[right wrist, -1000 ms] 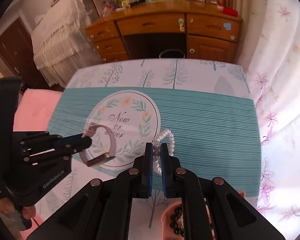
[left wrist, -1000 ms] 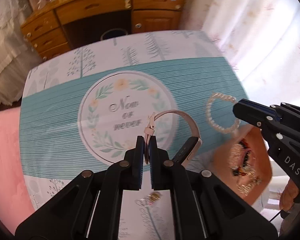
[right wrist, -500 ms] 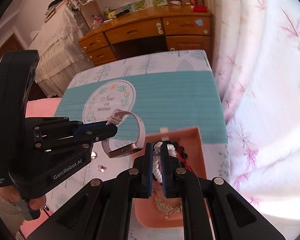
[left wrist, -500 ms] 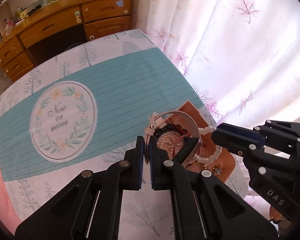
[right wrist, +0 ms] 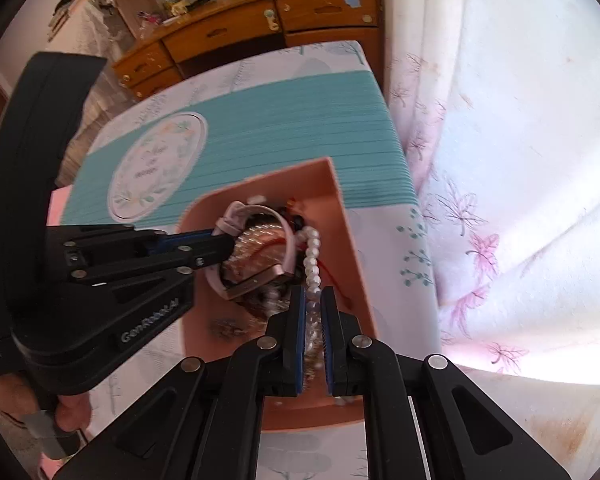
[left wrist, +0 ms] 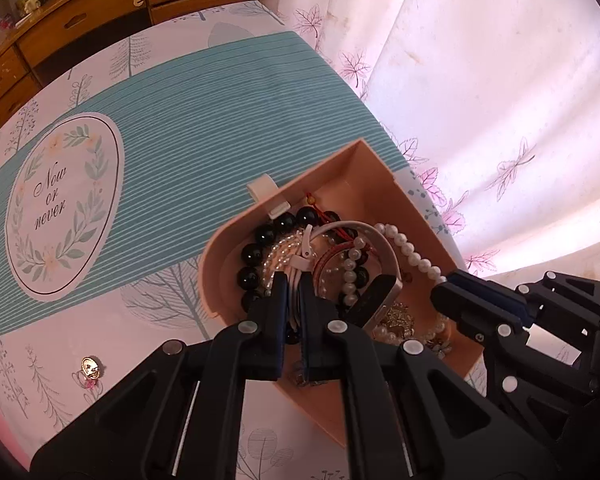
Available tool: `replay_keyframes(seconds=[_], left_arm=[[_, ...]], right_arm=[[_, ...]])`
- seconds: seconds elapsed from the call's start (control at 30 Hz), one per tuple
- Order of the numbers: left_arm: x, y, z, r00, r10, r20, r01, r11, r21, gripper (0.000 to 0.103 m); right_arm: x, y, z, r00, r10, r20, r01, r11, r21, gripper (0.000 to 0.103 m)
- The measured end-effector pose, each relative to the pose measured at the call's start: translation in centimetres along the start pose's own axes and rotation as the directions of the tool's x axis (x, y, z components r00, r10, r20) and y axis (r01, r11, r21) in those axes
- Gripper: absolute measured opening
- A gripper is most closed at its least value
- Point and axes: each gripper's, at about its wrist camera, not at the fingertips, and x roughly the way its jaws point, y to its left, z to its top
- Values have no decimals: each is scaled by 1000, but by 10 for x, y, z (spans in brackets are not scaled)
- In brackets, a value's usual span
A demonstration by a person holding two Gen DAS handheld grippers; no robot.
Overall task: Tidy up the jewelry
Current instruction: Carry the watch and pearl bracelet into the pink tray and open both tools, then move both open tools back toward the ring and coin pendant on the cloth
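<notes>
Drop-off step — left tool [left wrist: 294, 300] clamped on the watch strap [left wrist: 380, 236], right tool [right wrist: 311, 312] on the pearl bracelet [right wrist: 312, 252], both over the box [left wrist: 384, 184]. Next: I lower, release.

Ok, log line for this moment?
left gripper: shut on watch | right gripper: shut on pearls | both over box
</notes>
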Motion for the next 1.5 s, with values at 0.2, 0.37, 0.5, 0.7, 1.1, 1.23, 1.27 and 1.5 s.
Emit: replay_keyframes(seconds=[0.2, 0.37, 0.5, 0.7, 1.1, 1.23, 1.27, 1.5], left_arm=[[1, -9, -1, 1000, 8, 7, -8, 999, 41, 6], [-7, -8, -4, 1000, 10, 30, -11, 999, 43, 54], [-14, -4, -4, 999, 5, 33, -6, 1000, 27, 54], [-31, 0, -9, 998, 7, 61, -10, 999, 42, 54], [-79, 38, -44, 995, 35, 99, -38, 999, 33, 54], [-95, 74, -65, 995, 39, 97, -37, 999, -23, 54], [-100, 85, -72, 994, 44, 100, -40, 998, -44, 54], [-117, 152, -112, 990, 108, 94, -92, 983, -159, 54]], right_arm=[[9, -16, -7, 1000, -26, -13, 27, 999, 32, 8], [0, -22, -8, 1000, -23, 5, 23, 999, 49, 14], [-9, -17, -6, 1000, -22, 21, 21, 999, 47, 16], [-17, -5, -8, 999, -14, 33, 14, 1000, 23, 17], [-36, 28, -17, 998, 36, 57, -34, 999, -37, 17], [-43, 43, -21, 996, 54, 68, -49, 996, -78, 17], [-45, 50, -22, 996, 60, 71, -54, 994, -92, 17], [-47, 94, -27, 992, 115, 59, -101, 975, -198, 16]])
